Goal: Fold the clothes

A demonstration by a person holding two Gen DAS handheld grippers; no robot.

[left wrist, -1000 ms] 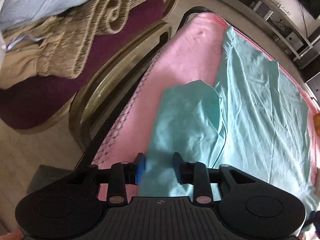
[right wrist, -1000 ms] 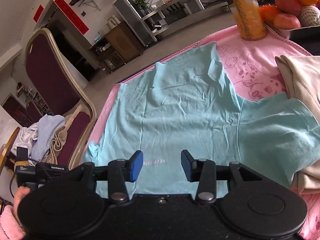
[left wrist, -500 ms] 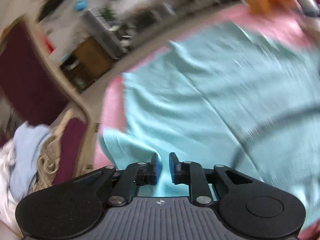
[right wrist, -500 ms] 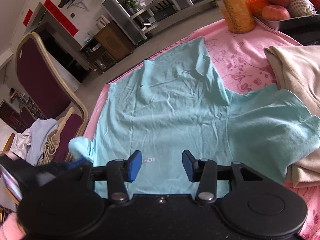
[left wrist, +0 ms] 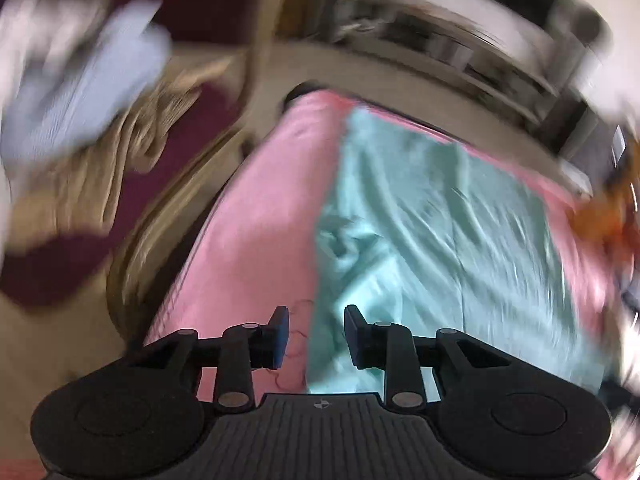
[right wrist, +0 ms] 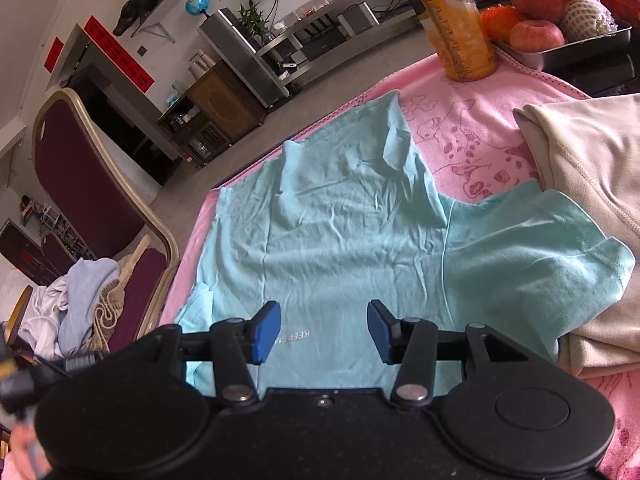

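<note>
The right hand-held gripper (right wrist: 323,330) has just been opening and its blue pads stand well apart with nothing pinched; below the gap shows the mint-green T-shirt (right wrist: 340,232), printed "KEEP SM…" just past the pads. The left hand-held gripper (left wrist: 316,336), in a motion-blurred view, shows a narrow gap with nothing gripped, its jaws having just been parting; the shirt's edge runs under that gap, with bare pink blanket (left wrist: 256,220) toward 9 o'clock. In the right wrist view the shirt lies spread flat on the blanket-covered tabletop, one sleeve (right wrist: 540,248) out at 3 o'clock overlapping a cream garment (right wrist: 592,184), the other sleeve bunched at the shirt's edge near 9 o'clock. At 1 o'clock stand an orange drink bottle (right wrist: 456,20) and a metal tray of fruit (right wrist: 568,12). At 9 o'clock a maroon chair (right wrist: 88,184) holds heaped clothes (right wrist: 84,300)
</note>
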